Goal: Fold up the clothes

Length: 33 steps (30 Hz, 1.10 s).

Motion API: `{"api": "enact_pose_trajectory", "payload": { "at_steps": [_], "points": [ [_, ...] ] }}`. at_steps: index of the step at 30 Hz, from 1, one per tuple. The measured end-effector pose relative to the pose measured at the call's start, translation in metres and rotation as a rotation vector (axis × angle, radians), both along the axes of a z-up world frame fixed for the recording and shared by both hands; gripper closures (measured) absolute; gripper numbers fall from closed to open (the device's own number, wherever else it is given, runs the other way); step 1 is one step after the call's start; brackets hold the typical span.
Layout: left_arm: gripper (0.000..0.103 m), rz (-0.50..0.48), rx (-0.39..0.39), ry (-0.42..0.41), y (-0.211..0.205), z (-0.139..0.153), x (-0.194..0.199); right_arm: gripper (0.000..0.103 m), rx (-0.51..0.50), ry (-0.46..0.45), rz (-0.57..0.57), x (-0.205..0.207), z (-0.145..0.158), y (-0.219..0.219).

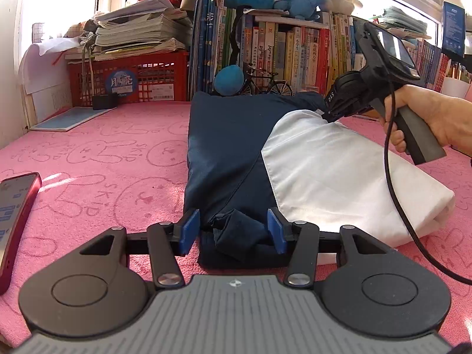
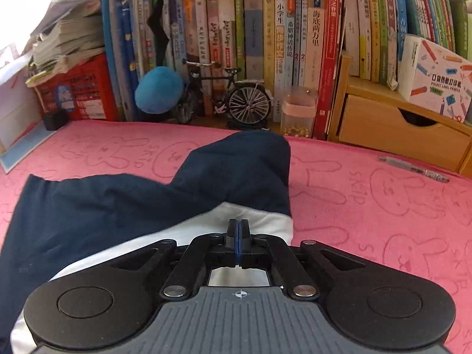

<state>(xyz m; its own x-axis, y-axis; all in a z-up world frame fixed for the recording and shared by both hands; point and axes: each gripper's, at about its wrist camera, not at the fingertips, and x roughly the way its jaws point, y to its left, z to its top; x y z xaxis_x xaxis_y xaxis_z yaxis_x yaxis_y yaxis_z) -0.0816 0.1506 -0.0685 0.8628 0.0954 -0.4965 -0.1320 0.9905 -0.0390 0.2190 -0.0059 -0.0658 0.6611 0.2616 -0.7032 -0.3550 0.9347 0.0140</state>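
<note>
A navy and white garment (image 1: 236,147) lies partly folded on the pink mat (image 1: 103,162). Its white part (image 1: 339,171) is turned over the navy body on the right. My left gripper (image 1: 233,230) is open, its blue pads either side of a bunched navy fold (image 1: 236,236) at the garment's near end. My right gripper (image 1: 329,116) reaches to the far end of the white part. In the right wrist view my right gripper (image 2: 238,230) has its jaws pressed together over the white cloth (image 2: 265,224), with the navy cloth (image 2: 147,194) beyond; whether cloth is pinched cannot be told.
A red phone (image 1: 17,218) lies on the mat at near left. Books (image 1: 280,53), red crates (image 1: 126,79), a model bicycle (image 2: 224,97), a small jar (image 2: 298,112) and a wooden drawer unit (image 2: 398,126) line the far edge. A pen (image 2: 413,168) lies at right.
</note>
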Motion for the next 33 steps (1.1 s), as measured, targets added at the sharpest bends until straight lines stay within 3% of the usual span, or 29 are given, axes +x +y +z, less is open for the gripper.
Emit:
{"api": "enact_pose_trajectory", "payload": {
  "at_steps": [6, 10, 11, 13, 14, 17, 19, 26, 28, 31, 33],
  "points": [
    [0.054, -0.003, -0.007, 0.000, 0.001, 0.000, 0.000, 0.102, -0.020, 0.020, -0.089, 0.069, -0.019, 0.011],
    [0.054, -0.005, -0.009, 0.000, 0.002, 0.000, 0.000, 0.095, 0.009, 0.045, -0.104, 0.072, -0.006, 0.004],
    [0.054, -0.005, -0.009, 0.000, 0.002, 0.000, 0.000, 0.091, -0.017, 0.015, -0.079, 0.060, -0.001, 0.003],
    [0.054, -0.006, -0.010, 0.000, 0.002, -0.001, 0.000, 0.066, -0.069, -0.045, -0.029, 0.036, 0.010, 0.002],
    [0.054, -0.006, -0.011, -0.001, 0.002, -0.001, 0.000, 0.063, -0.089, -0.069, 0.001, 0.023, 0.015, 0.000],
    [0.053, -0.007, -0.012, -0.001, 0.003, -0.001, 0.000, 0.058, -0.122, -0.109, 0.101, -0.022, 0.029, -0.012],
    [0.053, -0.008, -0.013, -0.002, 0.003, -0.001, 0.000, 0.051, -0.098, -0.097, 0.162, -0.050, 0.035, -0.027],
    [0.053, -0.009, -0.011, 0.000, 0.004, -0.001, 0.000, 0.044, 0.026, -0.078, 0.321, -0.173, 0.037, -0.074],
    [0.053, -0.009, -0.011, 0.001, 0.004, -0.001, 0.000, 0.031, 0.054, -0.105, 0.384, -0.213, 0.035, -0.088],
    [0.053, -0.009, -0.005, 0.004, 0.003, 0.000, 0.000, 0.021, 0.015, -0.148, 0.475, -0.264, 0.026, -0.090],
    [0.053, -0.008, -0.004, 0.005, 0.003, 0.000, 0.000, 0.019, -0.057, -0.175, 0.462, -0.276, 0.018, -0.082]
  ]
}}
